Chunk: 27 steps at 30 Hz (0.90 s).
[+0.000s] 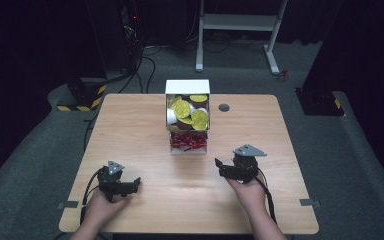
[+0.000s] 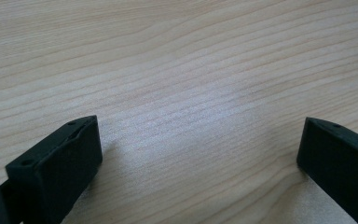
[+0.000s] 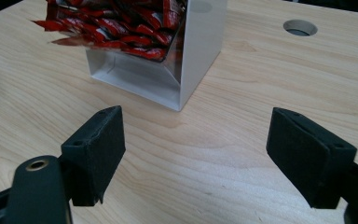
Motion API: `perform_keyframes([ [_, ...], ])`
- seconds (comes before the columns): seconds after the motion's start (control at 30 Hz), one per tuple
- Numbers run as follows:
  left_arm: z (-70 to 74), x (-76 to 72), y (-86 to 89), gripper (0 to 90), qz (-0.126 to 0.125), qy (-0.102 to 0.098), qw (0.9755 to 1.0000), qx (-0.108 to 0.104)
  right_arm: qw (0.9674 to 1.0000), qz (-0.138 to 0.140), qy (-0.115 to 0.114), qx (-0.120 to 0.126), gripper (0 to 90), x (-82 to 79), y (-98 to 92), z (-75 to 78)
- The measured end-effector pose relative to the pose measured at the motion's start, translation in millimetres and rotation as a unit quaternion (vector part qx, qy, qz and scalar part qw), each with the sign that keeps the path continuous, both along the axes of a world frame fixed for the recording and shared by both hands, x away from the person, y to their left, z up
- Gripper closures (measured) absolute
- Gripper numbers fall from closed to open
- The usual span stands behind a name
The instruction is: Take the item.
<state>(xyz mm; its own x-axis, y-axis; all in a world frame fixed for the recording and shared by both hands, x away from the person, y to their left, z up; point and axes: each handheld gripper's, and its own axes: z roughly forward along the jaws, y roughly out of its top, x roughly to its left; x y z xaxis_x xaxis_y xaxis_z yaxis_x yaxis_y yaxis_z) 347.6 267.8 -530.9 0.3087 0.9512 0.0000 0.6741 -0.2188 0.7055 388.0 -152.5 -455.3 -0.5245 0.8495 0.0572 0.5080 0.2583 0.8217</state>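
Two tongs: left tongs (image 1: 136,183) at 7 o'clock on the desk (image 1: 130,125), right tongs (image 1: 219,166) at 5 o'clock, both wide apart, holding nothing. One white dispenser box (image 1: 187,116) at 12 o'clock: yellow-lidded cups (image 1: 189,112) on top, too stacked to count, red sachets (image 1: 188,141) below. One grommet hole (image 1: 224,107) just beside it at 3 o'clock.

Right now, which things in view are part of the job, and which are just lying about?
Part of the job:
- white dispenser box
- red sachets in its lower bin
- yellow-lidded cups in its upper bin
- left tool and right tool, both open

Lying about:
- cable hole in the table
- white desk frame behind
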Motion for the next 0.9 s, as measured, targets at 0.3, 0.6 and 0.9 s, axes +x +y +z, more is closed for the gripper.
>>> perform_keyframes([
  [0.3, 0.2, -0.3, -0.1, 0.3, -0.001, 0.001, 1.0000, 0.001, 0.9998, 0.012, -0.017, 0.002, 23.4, 6.4, 13.2, 4.7],
  [0.6, 0.1, -0.4, -0.1, 0.3, -0.001, 0.001, 1.0000, 0.001, 0.9993, 0.013, -0.031, 0.017, 27.7, 11.8, 17.0, 10.7],
  [0.9, 0.2, -0.6, -0.2, 0.4, -0.001, 0.001, 1.0000, 0.001, 0.9996, 0.011, -0.022, 0.009, 33.1, 24.4, 25.1, 21.9],
])
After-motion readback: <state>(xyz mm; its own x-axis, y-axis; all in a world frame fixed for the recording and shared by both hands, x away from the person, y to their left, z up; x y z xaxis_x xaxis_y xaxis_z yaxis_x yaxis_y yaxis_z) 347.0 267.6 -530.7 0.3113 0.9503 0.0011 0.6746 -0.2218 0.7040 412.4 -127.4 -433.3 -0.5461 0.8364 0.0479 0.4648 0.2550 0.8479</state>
